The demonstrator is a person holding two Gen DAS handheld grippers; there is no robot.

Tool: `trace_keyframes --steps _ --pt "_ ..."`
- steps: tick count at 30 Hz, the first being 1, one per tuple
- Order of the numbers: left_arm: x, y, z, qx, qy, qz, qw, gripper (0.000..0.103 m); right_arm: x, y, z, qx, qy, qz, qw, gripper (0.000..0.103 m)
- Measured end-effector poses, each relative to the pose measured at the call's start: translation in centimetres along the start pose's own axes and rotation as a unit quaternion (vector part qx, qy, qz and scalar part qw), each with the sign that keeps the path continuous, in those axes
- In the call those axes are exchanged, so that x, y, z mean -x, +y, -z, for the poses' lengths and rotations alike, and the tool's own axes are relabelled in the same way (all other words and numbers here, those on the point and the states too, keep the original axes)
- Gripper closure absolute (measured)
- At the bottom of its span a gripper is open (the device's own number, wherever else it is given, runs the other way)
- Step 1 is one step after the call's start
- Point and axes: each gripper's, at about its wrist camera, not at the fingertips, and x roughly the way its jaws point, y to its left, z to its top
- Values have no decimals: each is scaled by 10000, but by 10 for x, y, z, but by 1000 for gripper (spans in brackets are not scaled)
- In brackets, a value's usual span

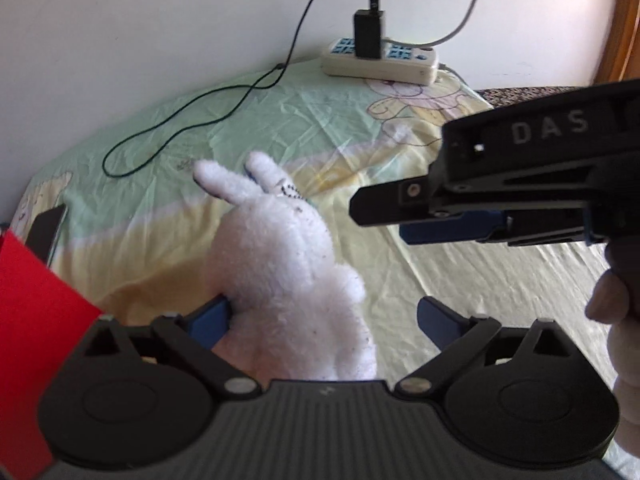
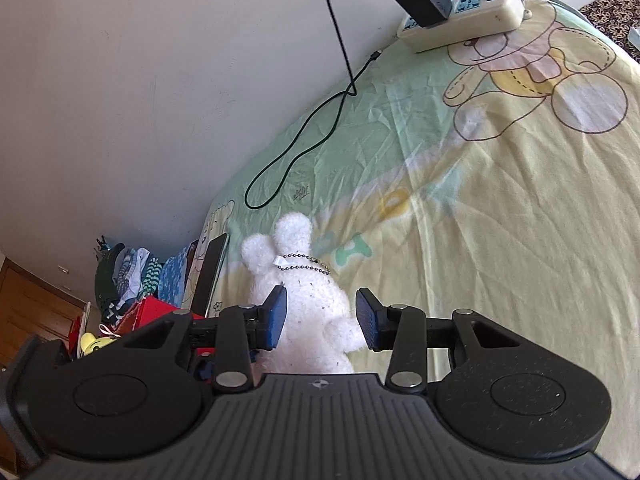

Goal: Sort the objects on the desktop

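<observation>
Step in hand looks like grabbing the white plush bunny [image 1: 292, 276] w/ left gripper [image 1: 324, 320]: jaws apart, left pad touching its flank, right pad clear of it, so center the body before closing, squeeze mid-torso not the ears. Right gripper [image 2: 322, 318] also apart, straddling the bunny in its own view, holding nothing (in the left view its fingers look apart, not clear). Bunny is on the bedsheet [image 2: 500, 220] toward its left edge, near red box [image 2: 160, 310]. Long axis runs away from the left cam, ears pointing toward wall and cable [image 1: 180, 128], power strip [image 1: 380, 60] at far corner
</observation>
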Motion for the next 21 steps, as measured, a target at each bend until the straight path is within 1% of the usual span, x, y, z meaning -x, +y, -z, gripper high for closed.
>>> trace_keyframes --steps 2,4,6,7,8,9,12,13,15,17,18,19,21 --pt "6 -15 -5 -291 -193 105 9993 4 7 -16 -2 -220 -68 4 9997 60" --pt "12 -29 -10 -538 -342 407 9971 3 17 -33 -3 -428 -166 45 9989 60" --pt "15 -44 -15 -737 -397 721 9939 4 28 -47 -3 -608 -266 121 9977 60" --pt "16 -51 -16 -817 -430 804 9925 8 34 -53 -3 -674 -312 125 9972 60" --pt "17 -55 -17 -881 -433 885 9912 10 39 -58 -3 -724 -339 116 9967 60" --pt "18 -58 -17 -895 -406 996 9902 11 43 -62 -3 -754 -364 116 9964 60" --pt "27 -59 -18 -797 -319 1499 9850 12 51 -66 -1 -745 -440 176 9961 60" --pt "32 -59 -17 -791 -337 1570 9838 12 54 -68 0 -760 -453 165 9959 60" --pt "40 -55 -14 -730 -414 1546 9844 12 57 -70 2 -812 -473 125 9955 60" --pt "47 -44 -15 -532 -432 1660 9837 12 59 -70 3 -848 -501 73 9951 60" --pt "51 -36 -16 -389 -457 1716 9833 9 60 -70 3 -854 -510 48 9950 60" --pt "52 -29 -18 -249 -472 1681 9843 4 59 -70 3 -856 -506 50 9950 60" --pt "42 -23 -25 -180 -417 1388 9893 5 59 -71 3 -858 -474 69 9952 59"
